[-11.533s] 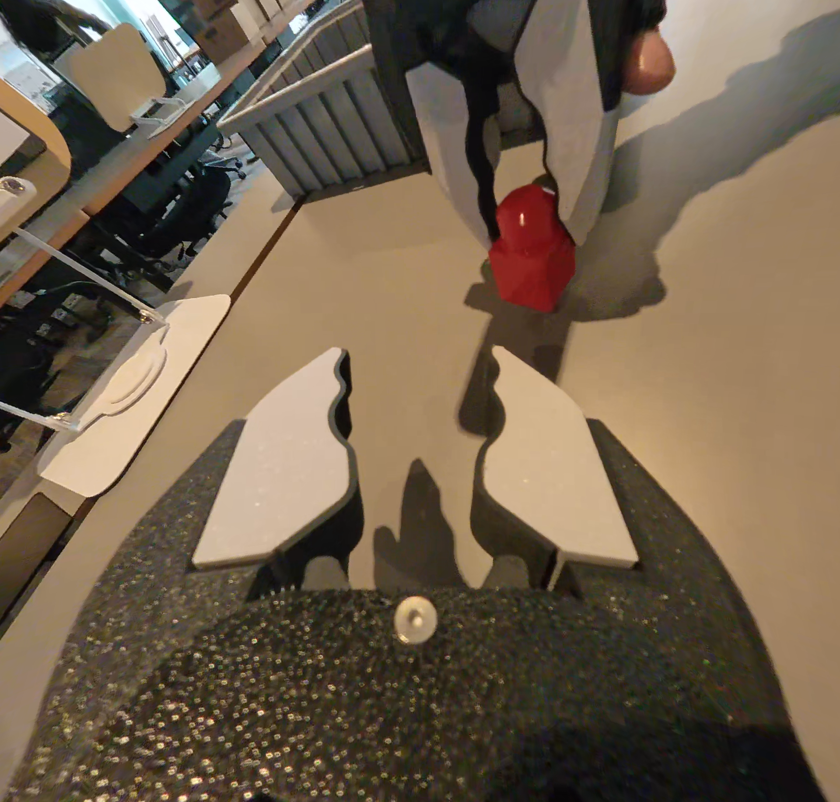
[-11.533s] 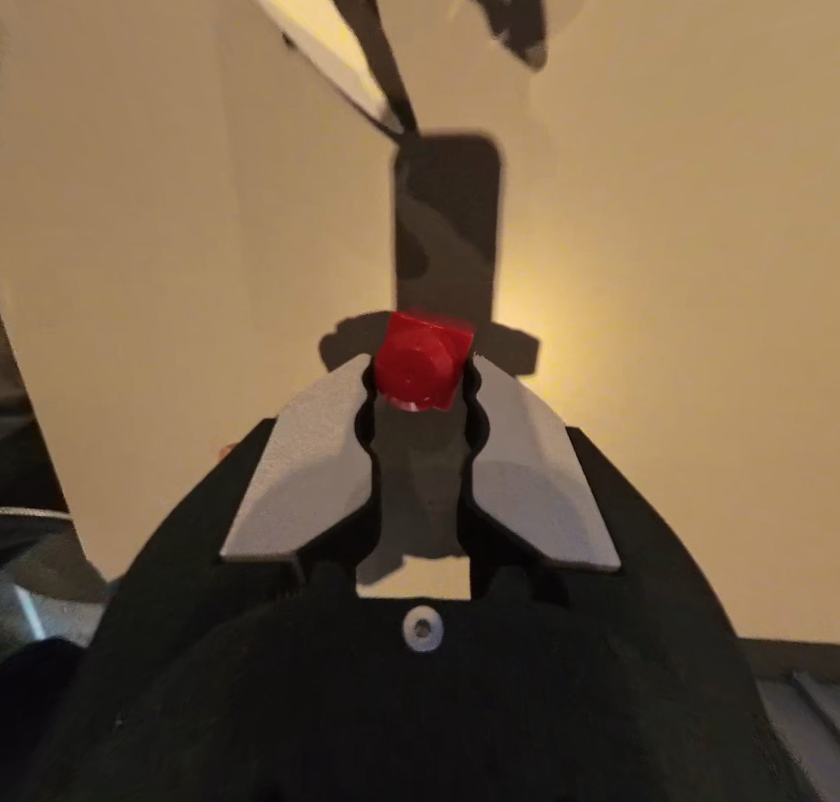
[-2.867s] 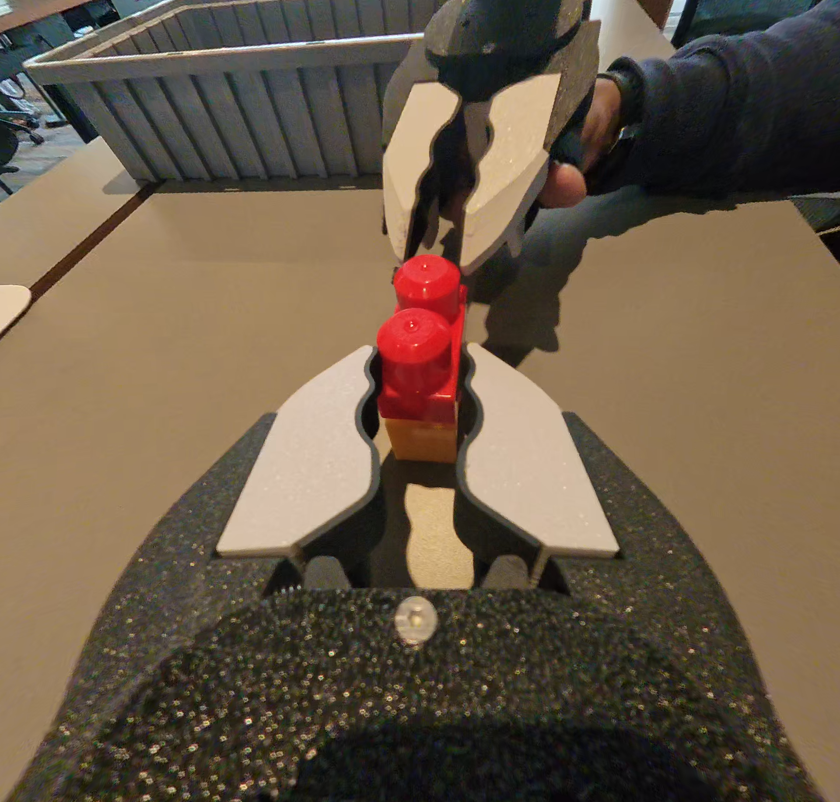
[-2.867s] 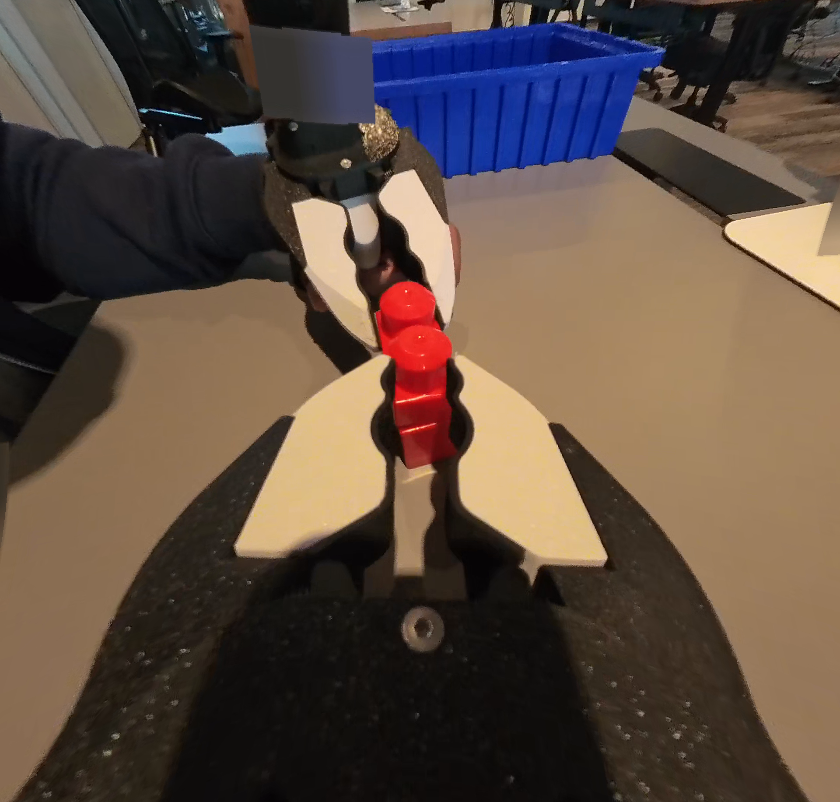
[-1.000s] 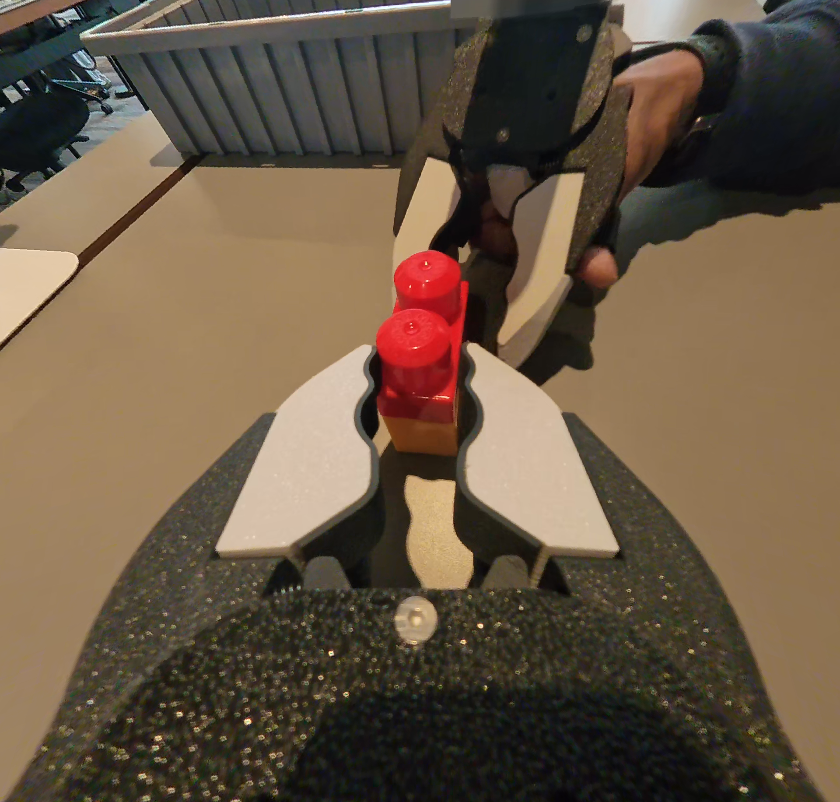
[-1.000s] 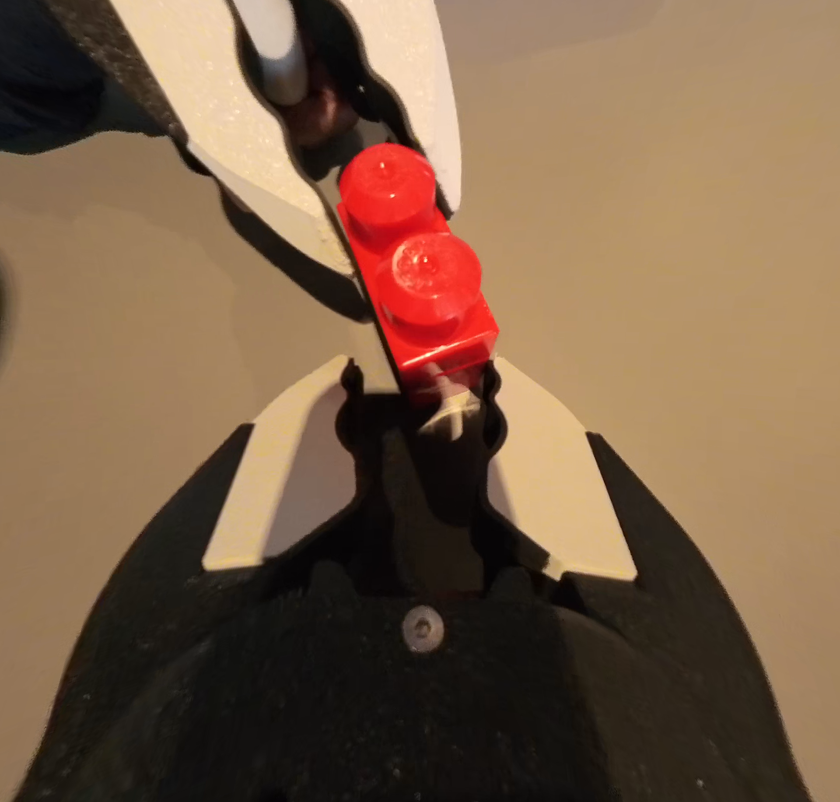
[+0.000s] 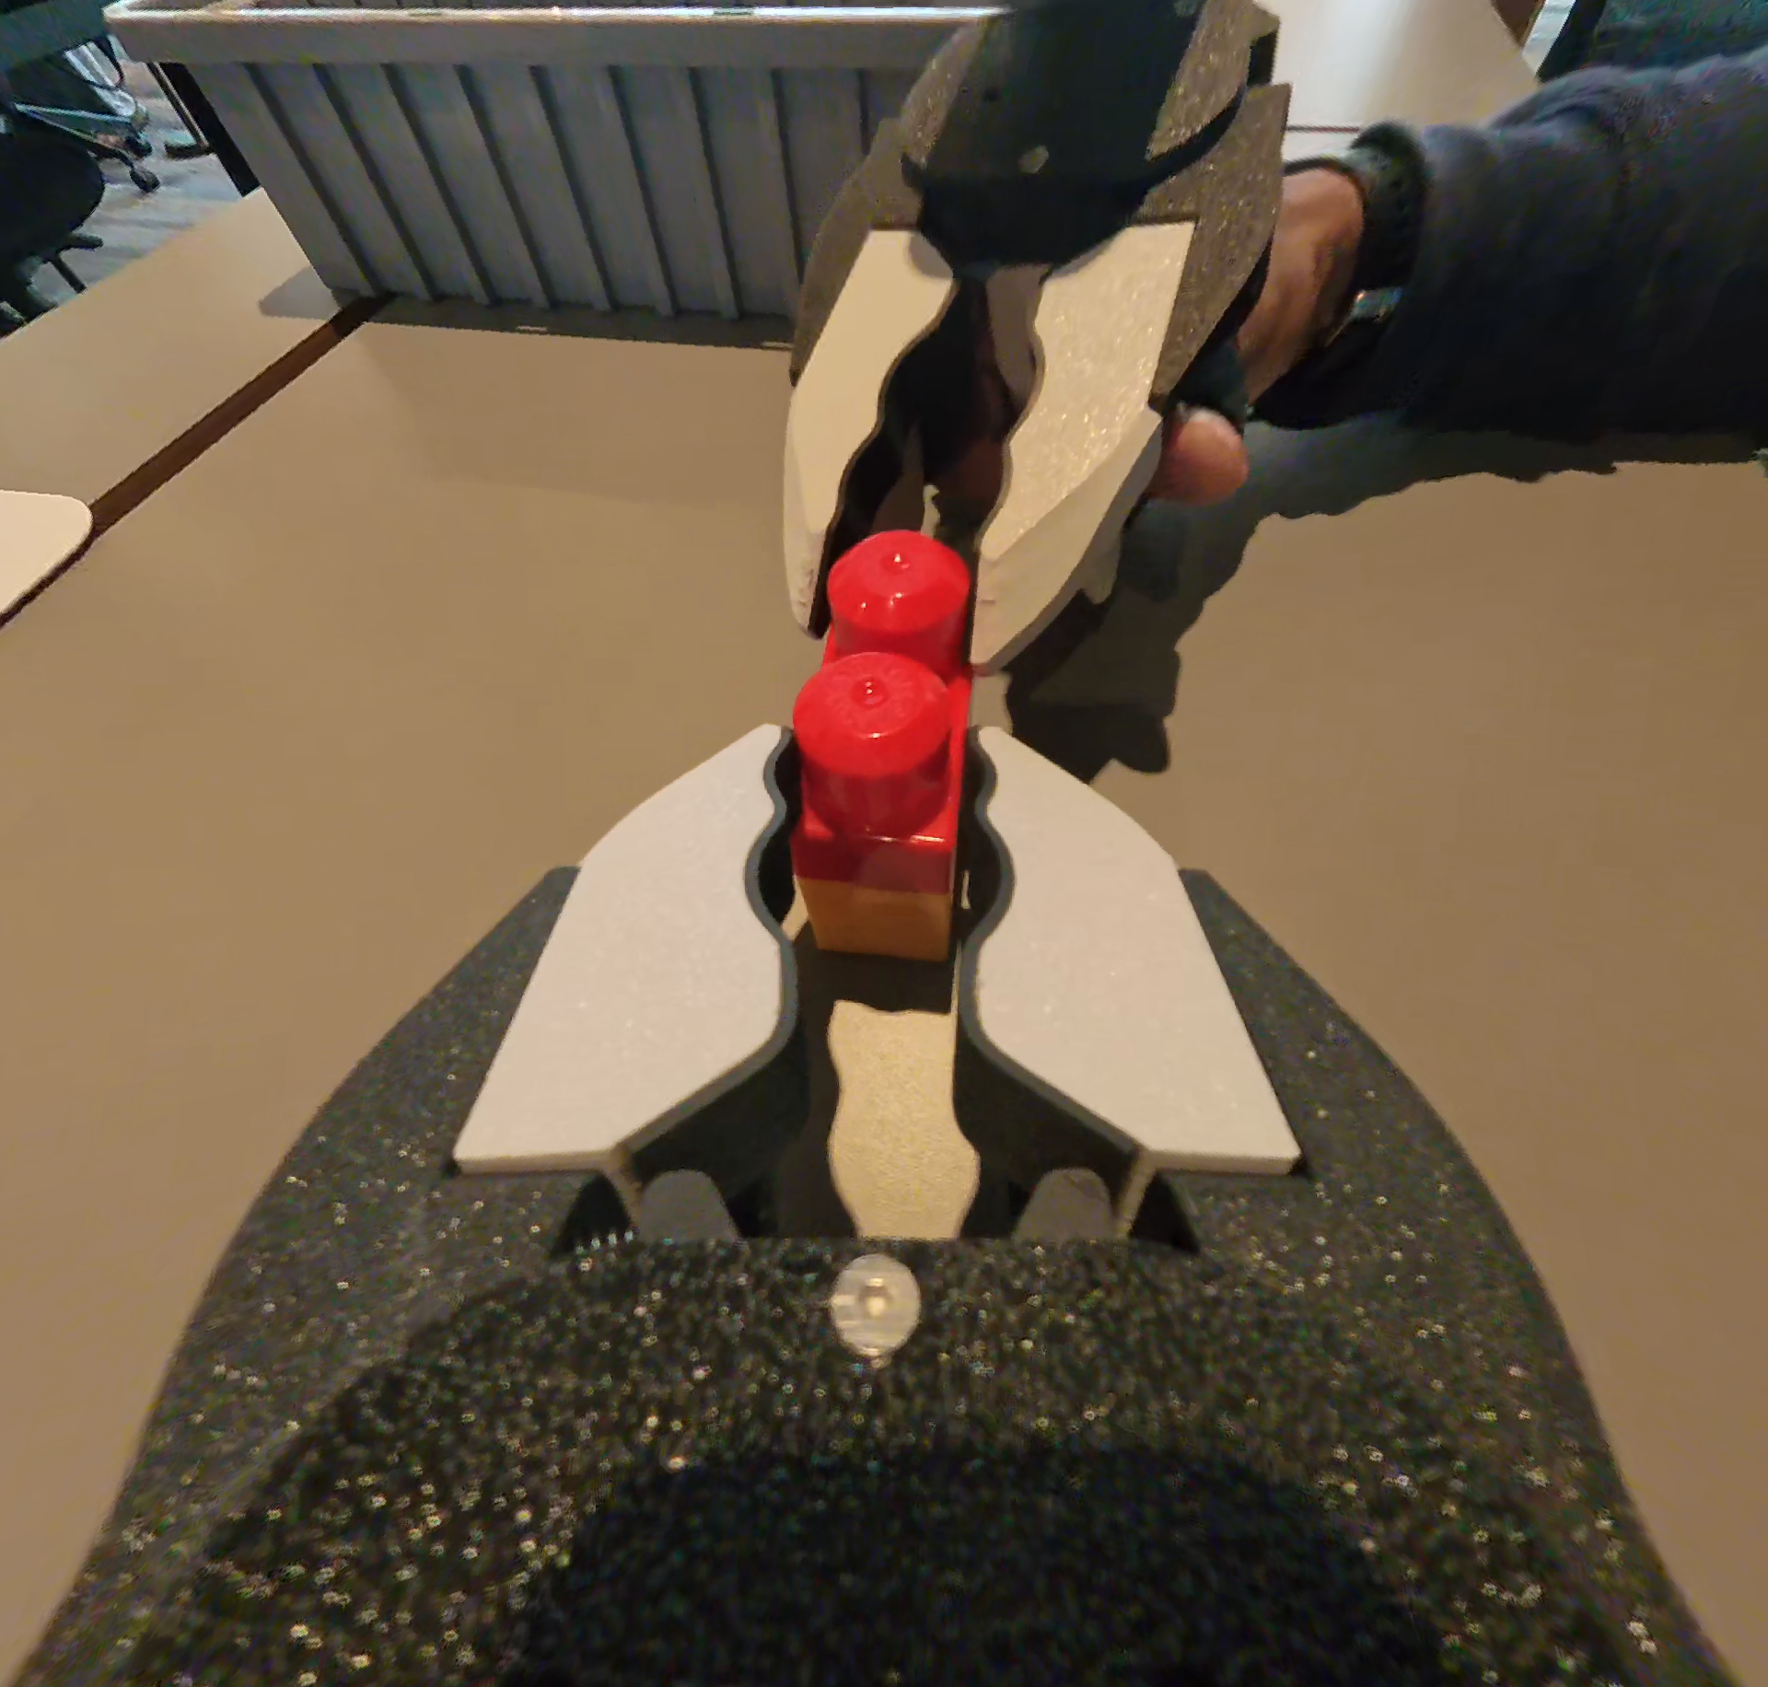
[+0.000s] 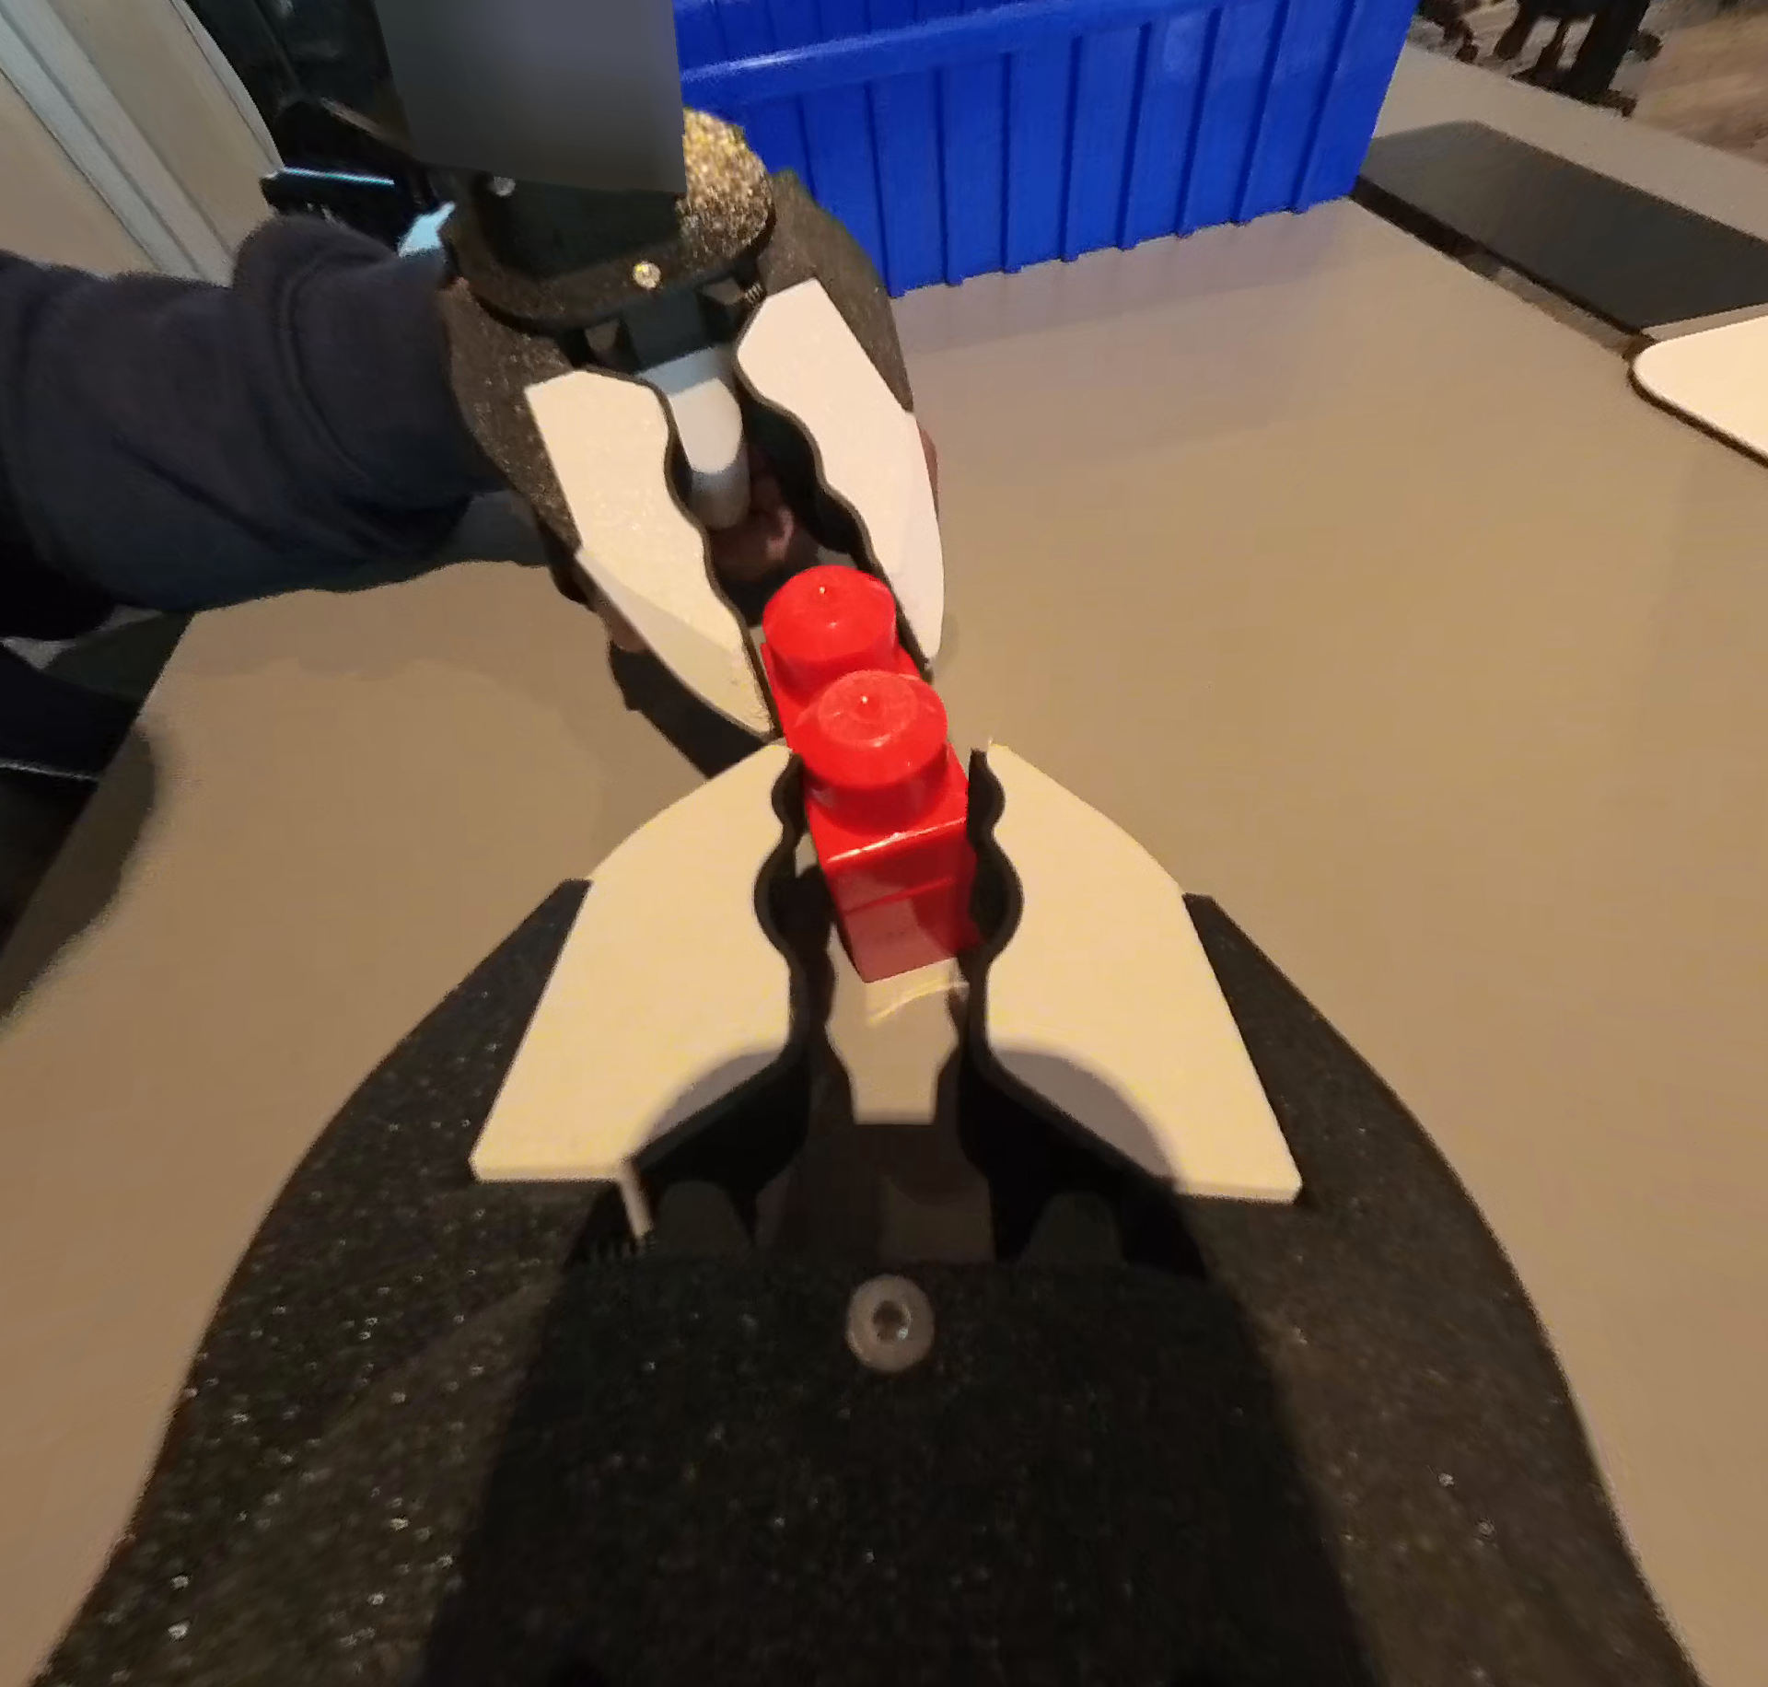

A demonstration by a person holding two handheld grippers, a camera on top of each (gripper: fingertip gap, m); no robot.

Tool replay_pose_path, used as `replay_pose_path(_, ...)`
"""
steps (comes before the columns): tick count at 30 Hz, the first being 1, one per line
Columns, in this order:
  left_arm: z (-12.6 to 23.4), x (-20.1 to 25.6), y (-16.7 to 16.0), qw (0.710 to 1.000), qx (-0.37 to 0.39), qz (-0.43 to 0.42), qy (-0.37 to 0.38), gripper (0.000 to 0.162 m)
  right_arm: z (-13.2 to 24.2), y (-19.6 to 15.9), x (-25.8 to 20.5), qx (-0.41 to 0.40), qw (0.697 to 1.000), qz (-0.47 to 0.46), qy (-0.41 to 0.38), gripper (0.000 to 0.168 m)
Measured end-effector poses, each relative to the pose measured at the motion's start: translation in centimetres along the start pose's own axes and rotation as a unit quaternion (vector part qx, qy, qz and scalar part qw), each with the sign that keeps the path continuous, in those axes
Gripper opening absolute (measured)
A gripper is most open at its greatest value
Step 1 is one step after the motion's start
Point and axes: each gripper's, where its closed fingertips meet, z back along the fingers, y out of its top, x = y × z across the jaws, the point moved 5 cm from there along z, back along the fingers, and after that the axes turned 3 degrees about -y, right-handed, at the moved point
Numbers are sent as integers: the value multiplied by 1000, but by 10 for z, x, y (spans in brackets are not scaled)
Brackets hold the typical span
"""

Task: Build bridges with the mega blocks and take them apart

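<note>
Your right gripper [image 8: 880, 761] has dropped back level and again clamps the red block [image 7: 875, 761] mid-frame; your left gripper [image 7: 875, 732] stays clamped on its other end, above the orange block [image 7: 875, 919]

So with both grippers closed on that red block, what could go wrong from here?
1. The left gripper and right gripper clamp opposite ends of one red two-stud block; a pull apart could make it slip from one grip.
2. The orange block shows beneath only the left end; lifting the red block might drag it up or topple it.
3. The fingertips sit close together, so they may collide.
</note>
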Motion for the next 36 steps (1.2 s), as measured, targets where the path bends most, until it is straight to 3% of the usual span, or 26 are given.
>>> replay_pose_path(7,7,3,5,999,35,-12,-24,34,11,5,0,49,999,-23,6,37)
replay_pose_path(12,23,2,-1,998,22,-26,-49,42,11,-2,-3,12,1000,-16,16,39)
replay_pose_path(18,7,-4,-26,994,-100,-28,-18,60,10,-2,-2,11,1000,-18,20,40)
replay_pose_path(26,-5,-1,-30,988,-140,-61,-1,37,9,-2,-1,6,1000,-11,3,40)
replay_pose_path(31,-5,0,-30,988,-139,-64,-3,35,6,-11,2,-44,998,22,-25,49)
replay_pose_path(36,-6,1,-30,988,-141,-55,-1,35,-1,-15,-1,-75,996,39,-23,42)
